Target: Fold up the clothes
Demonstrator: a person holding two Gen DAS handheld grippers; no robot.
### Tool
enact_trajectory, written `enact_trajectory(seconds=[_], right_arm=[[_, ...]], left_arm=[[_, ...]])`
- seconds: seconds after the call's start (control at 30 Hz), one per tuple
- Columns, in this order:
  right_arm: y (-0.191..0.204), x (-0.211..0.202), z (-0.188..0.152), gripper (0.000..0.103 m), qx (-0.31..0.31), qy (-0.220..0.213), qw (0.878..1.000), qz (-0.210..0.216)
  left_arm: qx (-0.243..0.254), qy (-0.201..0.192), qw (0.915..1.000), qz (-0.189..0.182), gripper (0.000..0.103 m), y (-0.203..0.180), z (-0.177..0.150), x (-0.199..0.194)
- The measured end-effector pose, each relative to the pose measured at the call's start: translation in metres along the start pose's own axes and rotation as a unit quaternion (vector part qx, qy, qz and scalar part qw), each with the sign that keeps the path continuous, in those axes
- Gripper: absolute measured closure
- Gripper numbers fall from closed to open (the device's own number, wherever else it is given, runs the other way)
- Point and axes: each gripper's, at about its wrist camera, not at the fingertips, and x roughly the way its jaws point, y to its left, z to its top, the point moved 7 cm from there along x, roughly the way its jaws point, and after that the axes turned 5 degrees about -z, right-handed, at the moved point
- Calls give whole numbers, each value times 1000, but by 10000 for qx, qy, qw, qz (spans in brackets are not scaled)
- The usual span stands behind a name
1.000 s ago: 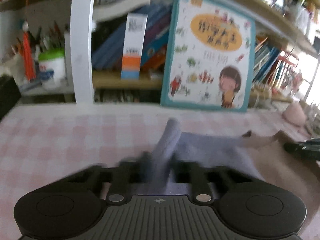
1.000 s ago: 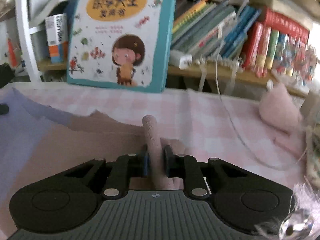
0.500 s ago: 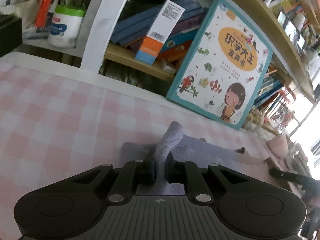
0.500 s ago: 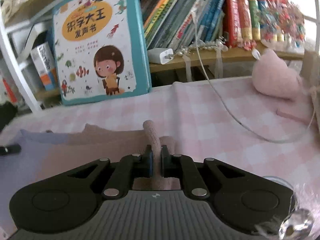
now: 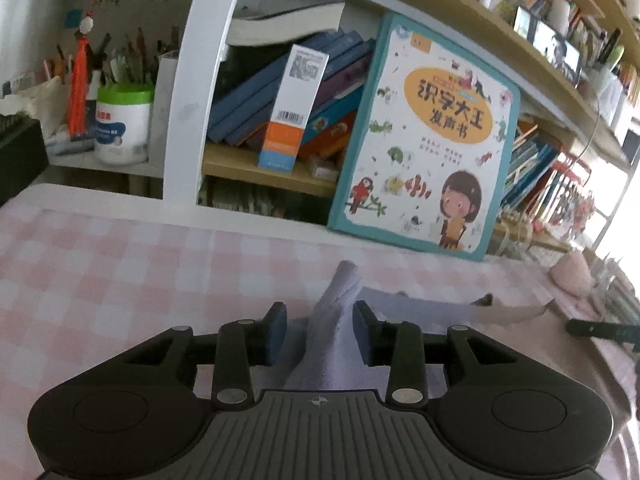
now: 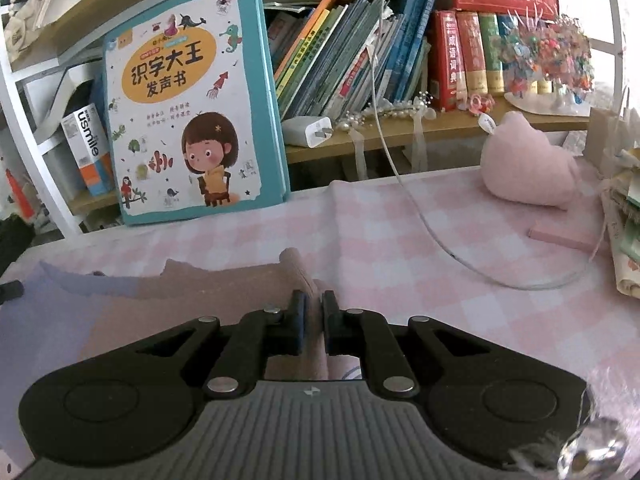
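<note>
two grippers on one garment (image 6: 120,312). left gripper (image 5: 320,330) has its jaws spread around a loose lavender fold. right gripper (image 6: 313,326) pinches the pinkish edge tight.

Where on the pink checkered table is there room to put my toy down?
The widest bare stretch of the checkered cloth lies left of the lavender garment, before the white shelf post. A smaller patch sits between the big picture book and white cable. The plush corner is crowded.
</note>
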Motion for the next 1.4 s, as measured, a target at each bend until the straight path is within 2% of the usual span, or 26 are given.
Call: enact_trajectory(seconds=[0.07, 0.1, 0.13, 0.17, 0.27, 0.33, 0.47, 0.7, 0.73, 0.77, 0.83, 0.87, 0.93, 0.97, 1.03, 1.17, 1.27, 1.33, 1.4], right_arm=[[-1, -1, 0, 94, 19, -11, 10000, -5], [-1, -2, 1, 94, 28, -21, 10000, -10], [-2, -3, 1, 94, 41, -34, 10000, -12], [-3, -4, 1, 94, 59, -52, 10000, -12], [-5, -8, 3, 97, 149, -154, 9998, 49], [-5, -9, 4, 98, 159, -188, 9997, 79], [-5, 6, -5, 98, 18, 14, 10000, -64], [-4, 5, -6, 98, 10, 33, 9999, -121], [-4, 4, -5, 98, 12, 29, 9999, -122], [-4, 3, -5, 97, 13, 25, 9999, -123], [-4, -6, -3, 93, 60, -24, 10000, -69], [-4, -12, -2, 89, 83, -67, 9999, -29], [-4, -25, -3, 56, 123, -131, 9998, 56], [-6, -28, -6, 53, 166, -74, 9998, 102], [-8, -34, -11, 53, 254, 38, 9995, 193], [-13, -46, -23, 53, 428, 263, 9980, 376], [-16, -53, -32, 58, 551, 444, 9962, 502], [-16, -48, -40, 75, 627, 603, 9945, 581], [-14, -46, -43, 80, 786, 633, 9922, 728]], left_arm=[[9, 69, 10000, 39, 68, 2, -2, 4], [-4, 107, 9999, 57, 75, 3, -4, 6], [-78, 123, 9999, 38, 89, 6, -5, 7], [-156, 137, 9998, 17, 95, 8, -5, 8], [-614, 31, 9977, -274, 96, 13, -5, 4], [-710, 79, 9971, -251, 96, 17, -7, 6], [-834, 85, 9962, -217, 95, 22, -14, 12], [-756, 78, 9969, -182, 89, 20, -13, 12], [-787, 69, 9967, -188, 85, 20, -12, 10], [-823, 42, 9964, -177, 81, 19, -11, 7], [-736, -103, 9972, -84, 51, 15, -7, -6], [-690, -177, 9975, -37, 45, 13, -5, -12], [-558, -193, 9983, -30, 41, 8, -7, -22], [-545, -135, 9984, -34, 39, 7, -10, -23], [-518, -17, 9986, -42, 34, 5, -16, -27], [-466, 217, 9987, -58, 34, 1, -28, -34], [-426, 393, 9983, -70, 37, -2, -37, -40], [-578, 494, 9970, -153, 39, 0, -43, -36], [-700, 569, 9956, -268, 43, 2, -46, -32]])
